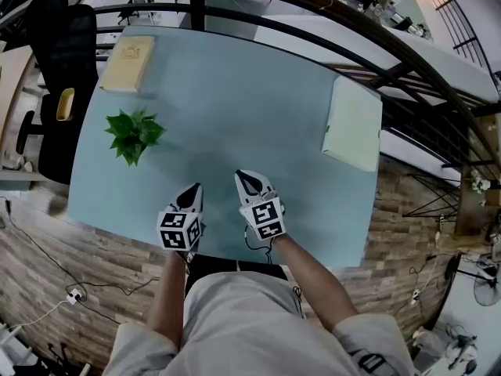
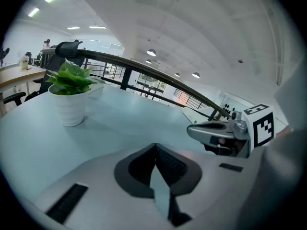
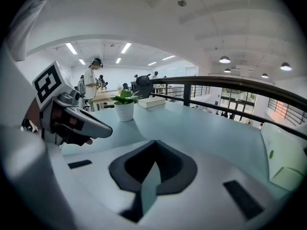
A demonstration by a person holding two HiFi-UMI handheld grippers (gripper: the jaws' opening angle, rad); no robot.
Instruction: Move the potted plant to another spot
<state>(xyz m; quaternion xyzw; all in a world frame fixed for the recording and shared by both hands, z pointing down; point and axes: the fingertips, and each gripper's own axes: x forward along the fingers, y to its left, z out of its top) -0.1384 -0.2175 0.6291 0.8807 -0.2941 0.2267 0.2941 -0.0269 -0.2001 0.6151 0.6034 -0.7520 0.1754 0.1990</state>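
While the left gripper (image 1: 194, 188) and the right gripper (image 1: 249, 180) are held over the near edge of the table (image 1: 235, 92), the count runs as follows.

Table, one: pale blue top with rounded corners. It carries the boxes and the plant.

Rail (image 1: 313, 10), one: dark and curved, running past the table's far side.

Chair (image 1: 66, 53), one: black office type, standing off the far left corner.

Boxes, two: the white box (image 1: 352, 124) lies flat at the right edge. The tan box (image 1: 129, 63) lies flat at the far left corner. They are well apart from each other.

Forearms, two: the left forearm (image 1: 176, 288) and the right forearm (image 1: 313, 272) are bare, one behind each gripper.

Plant (image 1: 135, 135), one: green leaves in a white pot, standing upright. It is on the left part of the table, near the left edge, between the tan box and the near edge. It touches only the table top and is well apart from both grippers.

Grippers, two: each has one marker cube. They are side by side and near each other, tips toward the far side.
- Left gripper: jaws pressed together with nothing between them.
- Right gripper: jaws likewise pressed together, holding nothing.
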